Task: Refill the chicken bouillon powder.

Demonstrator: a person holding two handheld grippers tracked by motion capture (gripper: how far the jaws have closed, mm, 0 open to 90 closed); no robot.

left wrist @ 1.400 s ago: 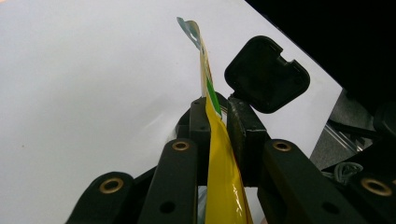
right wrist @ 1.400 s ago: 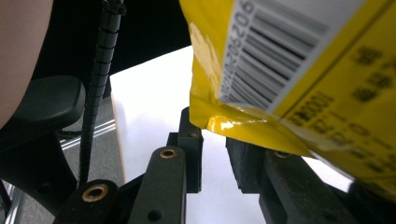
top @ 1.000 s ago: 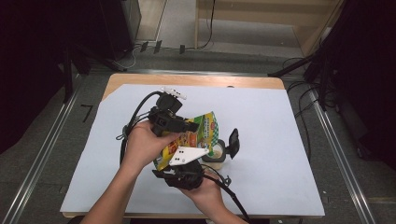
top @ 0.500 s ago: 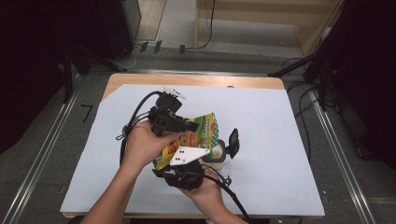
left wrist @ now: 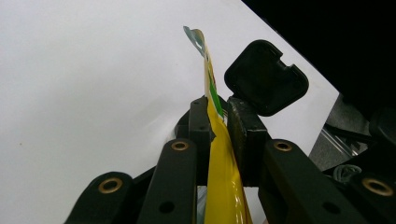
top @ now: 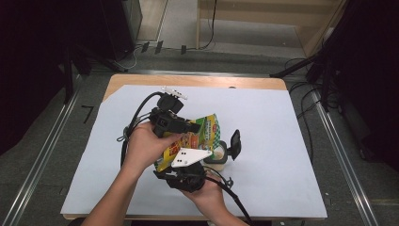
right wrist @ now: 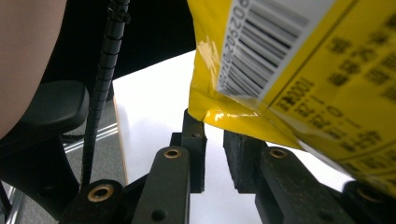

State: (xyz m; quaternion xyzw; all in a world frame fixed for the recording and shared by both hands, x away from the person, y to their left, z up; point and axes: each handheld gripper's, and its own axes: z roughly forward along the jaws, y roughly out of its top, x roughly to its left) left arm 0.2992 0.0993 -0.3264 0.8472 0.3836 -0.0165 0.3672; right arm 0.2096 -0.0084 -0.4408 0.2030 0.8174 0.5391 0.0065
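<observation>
A person is working at a desk (top: 291, 141) covered with a white sheet, holding 1 set of tongs in each hand over the sheet's near-left part. The left tongs (top: 190, 126) are sitting in the left hand (top: 146, 146) toward 10 o'clock from the desk's middle, and in the left gripper view their 2 black jaws are pinching the thin edge of a yellow snack bag (left wrist: 219, 154), with the bag's green-and-silver top edge sticking up past the jaw tips. In the high view the same yellow snack bag (top: 202, 134) is being held up above the sheet between the 2 hands, its printed face tilted toward the camera. The right tongs (top: 188, 176) are resting in the right hand (top: 209, 197) at about 6 o'clock from the bag, with the grey three-cornered plate (top: 188, 157) on top of them lying against the bag's lower part. In the right gripper view the right tongs (right wrist: 214, 140) are standing slightly spread with white sheet showing in the gap between them, and the bag's bottom corner with its barcode (right wrist: 261, 46) is hanging right at the tips of the jaws; whether a pad is touching the bag I cannot tell. A small round container (top: 216, 155) with a black flip lid (top: 234, 143) standing open is sitting on the sheet at 3 o'clock from the bag, just beside it. Black cables are trailing from both tongs toward the desk's near edge.
</observation>
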